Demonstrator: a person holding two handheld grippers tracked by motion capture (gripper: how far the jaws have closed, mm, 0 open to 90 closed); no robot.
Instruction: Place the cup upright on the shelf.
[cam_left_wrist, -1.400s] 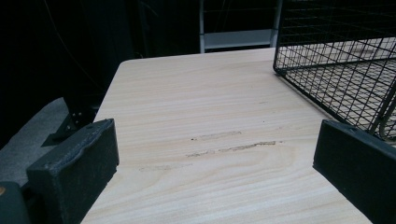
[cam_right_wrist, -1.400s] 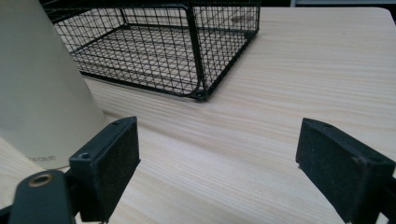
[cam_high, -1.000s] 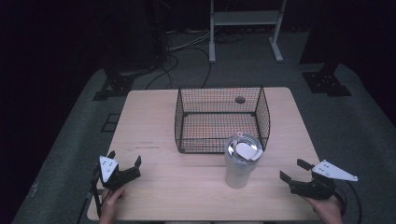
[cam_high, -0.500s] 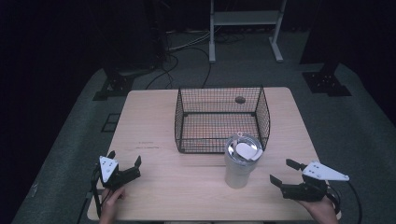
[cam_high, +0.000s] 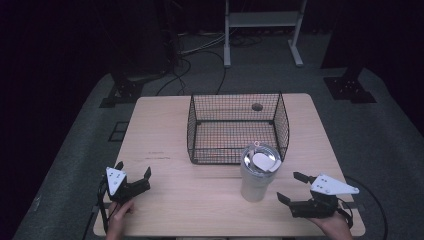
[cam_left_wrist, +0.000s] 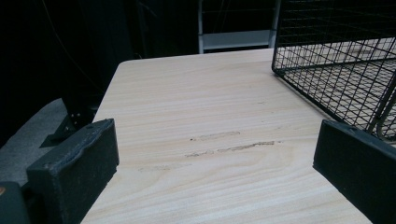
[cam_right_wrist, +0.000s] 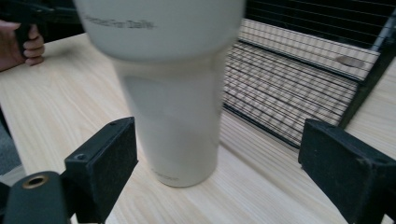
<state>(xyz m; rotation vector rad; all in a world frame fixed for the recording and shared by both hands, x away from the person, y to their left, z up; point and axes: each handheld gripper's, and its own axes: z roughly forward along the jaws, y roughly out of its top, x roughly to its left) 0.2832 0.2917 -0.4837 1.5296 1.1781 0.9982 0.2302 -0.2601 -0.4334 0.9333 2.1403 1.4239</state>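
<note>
Right gripper nearer tumbler (jaws apart)

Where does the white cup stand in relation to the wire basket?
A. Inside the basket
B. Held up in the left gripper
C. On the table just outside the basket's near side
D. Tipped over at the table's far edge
C: the high view shows the cup upright on the table, in front of the basket, with the open right gripper beside it.

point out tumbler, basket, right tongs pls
tumbler (cam_high: 256, 186), high view, side wall below the lid
basket (cam_high: 232, 94), high view, far top rim
right tongs (cam_high: 293, 187), high view, midway between the open tips
</note>
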